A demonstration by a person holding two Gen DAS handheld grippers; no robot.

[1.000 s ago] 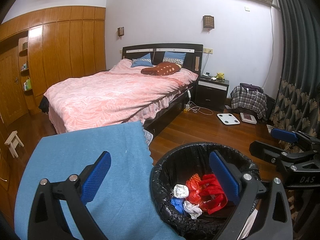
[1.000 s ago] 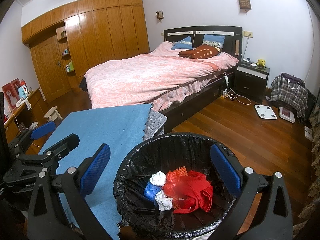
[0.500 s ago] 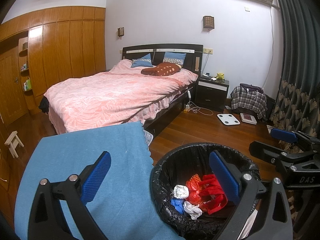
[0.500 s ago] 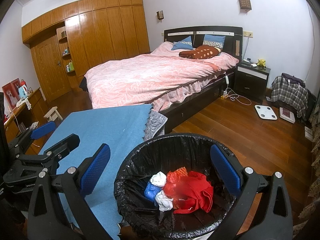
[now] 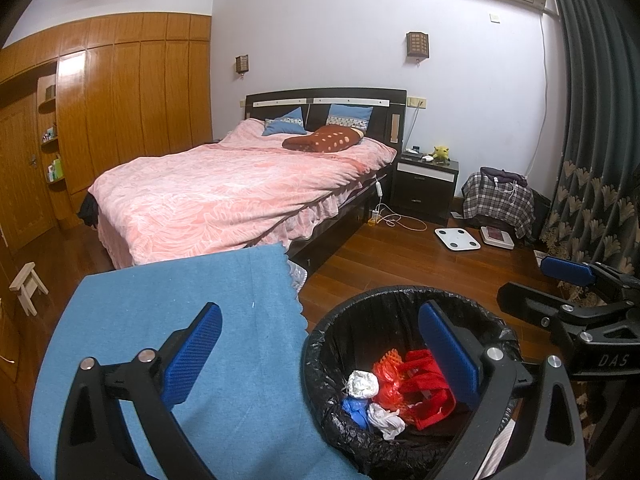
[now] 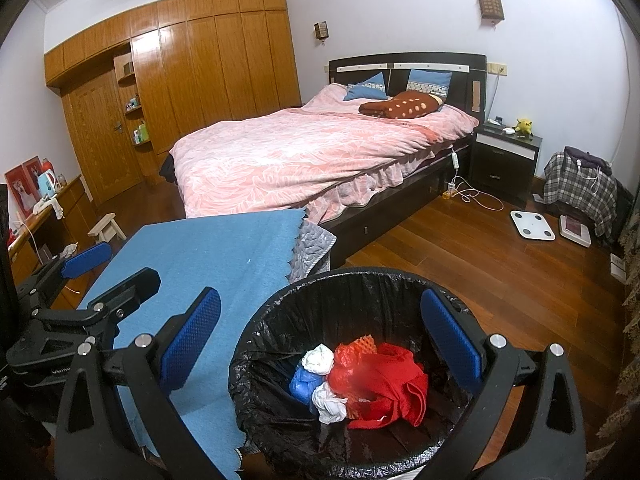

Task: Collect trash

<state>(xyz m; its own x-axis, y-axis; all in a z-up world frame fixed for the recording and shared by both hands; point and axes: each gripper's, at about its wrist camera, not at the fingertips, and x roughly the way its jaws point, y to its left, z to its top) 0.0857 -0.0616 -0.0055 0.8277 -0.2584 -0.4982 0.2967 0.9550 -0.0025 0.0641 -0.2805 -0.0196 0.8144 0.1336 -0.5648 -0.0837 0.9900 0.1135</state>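
Observation:
A black-lined trash bin (image 5: 348, 312) (image 6: 280, 304) stands on the wood floor beside a table with a blue cloth (image 5: 180, 320) (image 6: 208, 248). Inside lie a red bag (image 5: 426, 392) (image 6: 384, 388), orange netting, a foil ball (image 5: 363, 385), a blue scrap (image 6: 302, 386) and white crumpled paper (image 6: 330, 402). My left gripper (image 5: 320, 356) hovers open over the cloth's edge and the bin, holding nothing. My right gripper (image 6: 320, 340) hangs open above the bin, also with nothing in it. Each gripper appears at the side of the other's view.
A bed with a pink cover (image 6: 320, 152) fills the middle of the room. A dark nightstand (image 6: 506, 160), a white scale (image 6: 532, 225) and a plaid-covered seat (image 6: 580, 188) stand at the right. Wooden wardrobes (image 6: 192, 80) line the left wall; a small stool (image 6: 106, 228) stands near them.

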